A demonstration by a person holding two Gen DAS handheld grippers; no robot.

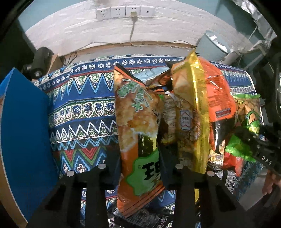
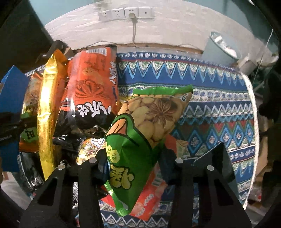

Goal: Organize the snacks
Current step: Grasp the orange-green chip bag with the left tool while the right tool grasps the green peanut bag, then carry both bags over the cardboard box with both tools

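Note:
In the left wrist view my left gripper [image 1: 140, 168] is shut on an orange snack bag with a green label [image 1: 138, 122], which stands upright between the pads. A gold-edged orange bag [image 1: 195, 108] leans right beside it. In the right wrist view my right gripper [image 2: 135, 163] is shut on a green bag of broad beans [image 2: 140, 126], tilted to the right above the patterned tablecloth [image 2: 210, 105]. An orange and black bag [image 2: 91, 87] and the gold-edged bag [image 2: 45, 108] stand to its left. More packets lie under both grippers, partly hidden.
A blue box [image 1: 24, 131] stands at the left table edge. A grey metal bucket [image 1: 212, 45] sits at the back right by the wall. Wall sockets [image 1: 123, 11] with a cable hang above. A red-orange packet [image 2: 149, 198] lies flat under the green bag.

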